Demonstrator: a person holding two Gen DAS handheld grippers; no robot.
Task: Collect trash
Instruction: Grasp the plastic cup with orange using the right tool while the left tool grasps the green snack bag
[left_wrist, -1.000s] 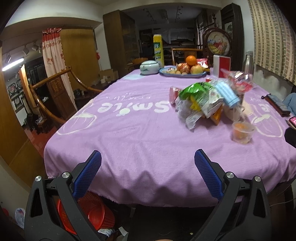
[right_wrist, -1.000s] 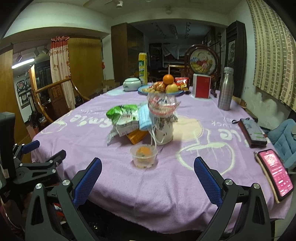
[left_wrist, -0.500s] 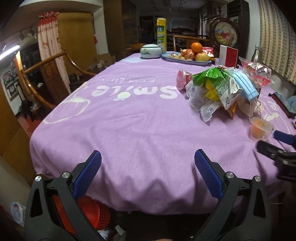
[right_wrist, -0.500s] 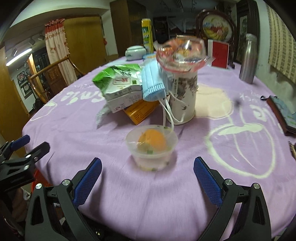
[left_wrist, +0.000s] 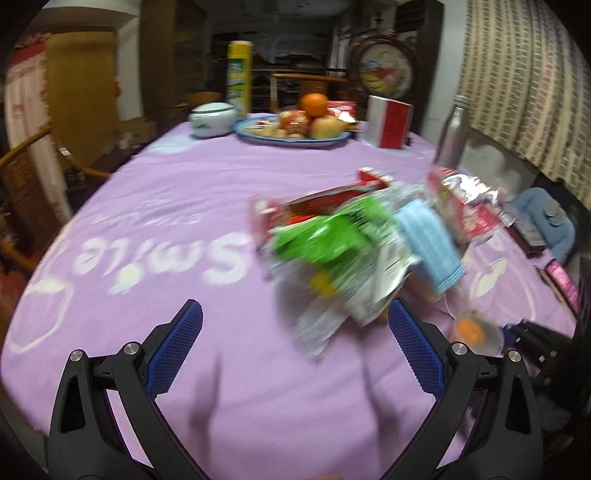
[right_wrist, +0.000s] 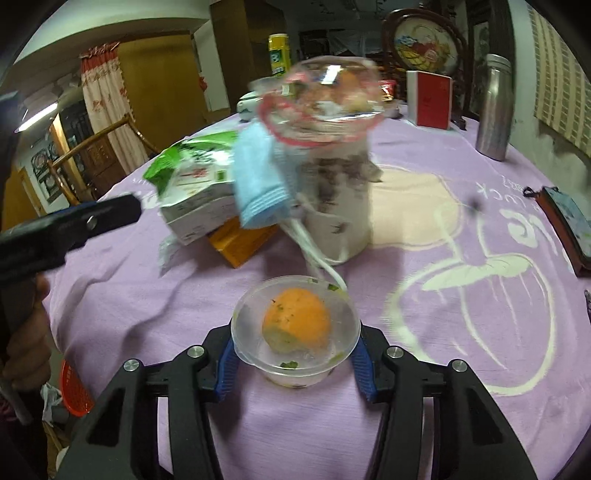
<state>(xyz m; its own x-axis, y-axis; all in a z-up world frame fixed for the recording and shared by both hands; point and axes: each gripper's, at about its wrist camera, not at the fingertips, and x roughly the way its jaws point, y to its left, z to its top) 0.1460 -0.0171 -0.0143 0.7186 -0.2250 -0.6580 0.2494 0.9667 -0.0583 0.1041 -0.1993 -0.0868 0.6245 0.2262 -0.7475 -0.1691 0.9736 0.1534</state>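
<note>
A clear plastic cup (right_wrist: 295, 325) holding an orange lump stands on the purple tablecloth (right_wrist: 461, 314). My right gripper (right_wrist: 294, 354) is closing on it, and both blue pads touch its sides. Behind it is a trash pile: a green snack bag (left_wrist: 332, 236), a blue face mask (left_wrist: 428, 243), red wrappers (left_wrist: 332, 199), an orange box (right_wrist: 240, 240) and a mug (right_wrist: 336, 206) topped with a crumpled plastic lid. My left gripper (left_wrist: 294, 314) hangs open over the cloth just before the pile, with nothing between its fingers. One left finger (right_wrist: 92, 218) shows in the right wrist view.
At the far end stand a fruit plate (left_wrist: 258, 137), a white lidded bowl (left_wrist: 212, 120), a yellow can (left_wrist: 240, 77) and a red-white box (left_wrist: 389, 125). A steel bottle (right_wrist: 493, 110) and a dark case (right_wrist: 569, 218) are on the right. A red basket (right_wrist: 75, 391) sits on the floor at left.
My right gripper dropped to the plastic cup and its jaws came in around it. My left gripper swept right and forward over the table, toward the trash pile.
</note>
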